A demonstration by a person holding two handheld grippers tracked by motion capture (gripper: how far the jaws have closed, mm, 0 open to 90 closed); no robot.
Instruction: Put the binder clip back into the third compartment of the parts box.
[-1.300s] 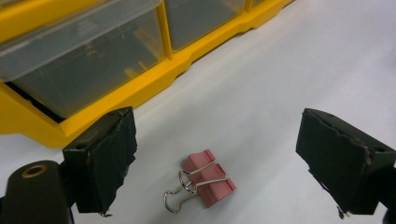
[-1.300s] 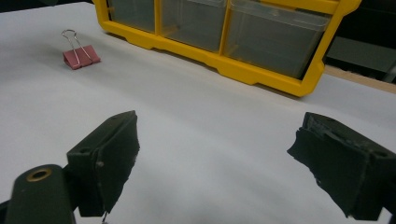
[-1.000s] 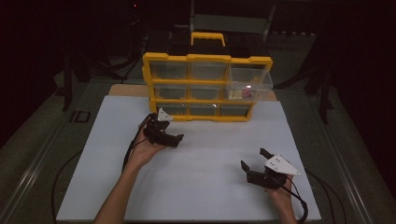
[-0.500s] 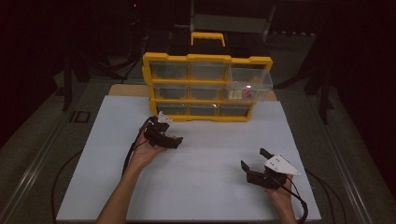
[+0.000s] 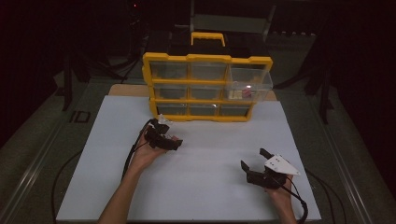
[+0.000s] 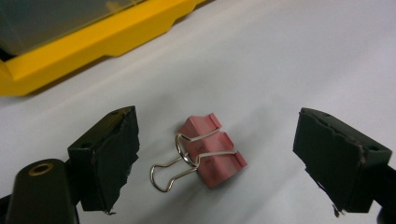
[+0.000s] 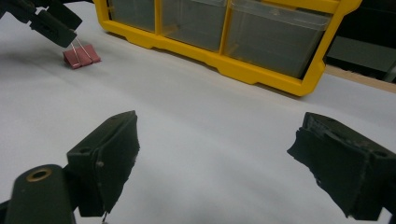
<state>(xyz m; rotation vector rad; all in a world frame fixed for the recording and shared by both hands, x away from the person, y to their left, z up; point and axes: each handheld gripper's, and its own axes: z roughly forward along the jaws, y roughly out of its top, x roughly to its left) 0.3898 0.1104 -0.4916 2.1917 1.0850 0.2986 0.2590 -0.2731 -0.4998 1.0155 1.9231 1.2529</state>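
A large white flat board (image 5: 205,186) covers the table and takes most of the high view; its surface is smooth, matt and bare around the hands. Behind it, toward 12 o'clock, a strip of light brown wood (image 5: 126,90) shows under the board's far edge. The room around is very dark, with dim metal frame legs at 10 and 2 o'clock and grey rails along both sides of the table.

At 12 o'clock on the board stands a yellow plastic drawer cabinet with clear drawers and a yellow handle on top (image 5: 208,86). One clear drawer at its upper right (image 5: 250,81) is pulled out toward the person and has something small and pinkish inside.

The left gripper (image 5: 163,139) is held by the left hand at about 10 o'clock from the board's middle, just in front of the cabinet. In the left gripper view its jaws stand wide apart, and a small pink metal binder clip with silver wire handles (image 6: 205,154) lies on the white board between them; neither pad touches it.

The right gripper (image 5: 257,162) is at about 4 o'clock, well apart from the clip. Its jaws are also wide, with nothing between them but white board
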